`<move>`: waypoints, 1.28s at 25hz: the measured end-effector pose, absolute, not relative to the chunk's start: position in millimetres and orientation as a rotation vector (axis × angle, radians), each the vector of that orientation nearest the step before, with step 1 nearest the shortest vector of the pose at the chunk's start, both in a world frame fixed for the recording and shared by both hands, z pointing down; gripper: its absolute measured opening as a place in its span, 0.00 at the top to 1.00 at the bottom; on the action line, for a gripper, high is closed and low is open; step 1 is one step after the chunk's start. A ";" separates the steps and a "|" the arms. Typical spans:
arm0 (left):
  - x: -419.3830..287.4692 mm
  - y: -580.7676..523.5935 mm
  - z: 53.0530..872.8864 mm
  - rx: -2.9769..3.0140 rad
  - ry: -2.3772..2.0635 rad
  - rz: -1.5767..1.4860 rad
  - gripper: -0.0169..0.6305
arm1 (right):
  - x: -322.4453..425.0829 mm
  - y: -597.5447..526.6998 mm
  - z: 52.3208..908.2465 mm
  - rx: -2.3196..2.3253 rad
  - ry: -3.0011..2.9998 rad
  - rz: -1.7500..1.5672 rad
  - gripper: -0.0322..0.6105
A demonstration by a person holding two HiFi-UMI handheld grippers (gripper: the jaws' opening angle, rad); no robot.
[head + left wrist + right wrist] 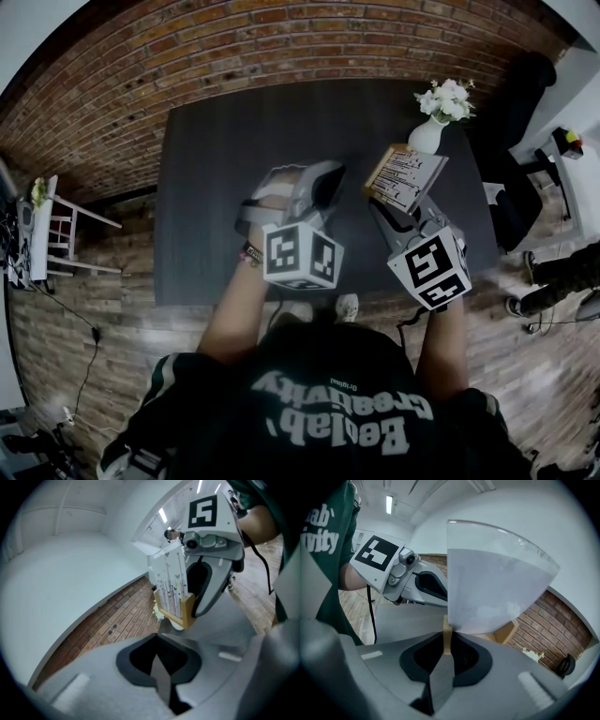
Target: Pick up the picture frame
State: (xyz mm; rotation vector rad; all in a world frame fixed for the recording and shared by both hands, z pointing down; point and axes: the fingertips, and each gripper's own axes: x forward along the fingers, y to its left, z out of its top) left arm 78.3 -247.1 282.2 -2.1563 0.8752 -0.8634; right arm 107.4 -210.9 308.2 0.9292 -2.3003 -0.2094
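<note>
Picture frame (405, 176), light wood, lined print

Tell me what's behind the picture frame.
Behind the frame, a white vase of white flowers shows near the far edge of the dark table. The frame covers the vase's foot, so its base can't be seen.

Clad in a dark green T-shirt (328, 412) with bold white lettering across the chest and white stripes down the short sleeve (157, 389). Wearing a dark wristband (249, 253) with a pink fleck. Fitted with matte grey, rounded plastic shells — left tool (157, 660) and right tool (446, 651) — each topped by a white cube (302, 255) printed with black square markers and trailing a thin black cable (371, 609).
</note>
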 end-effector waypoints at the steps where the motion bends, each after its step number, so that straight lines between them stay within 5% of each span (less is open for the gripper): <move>1: 78.9 -246.8 281.6 -2.156 0.875 -0.862 0.97 | 107.5 -211.0 308.1 0.929 -2.300 -0.211 0.87; 32: 90.0 -251.5 277.3 -2.156 0.865 -0.842 0.97 | 104.9 -215.5 313.9 0.907 -2.309 -0.202 0.87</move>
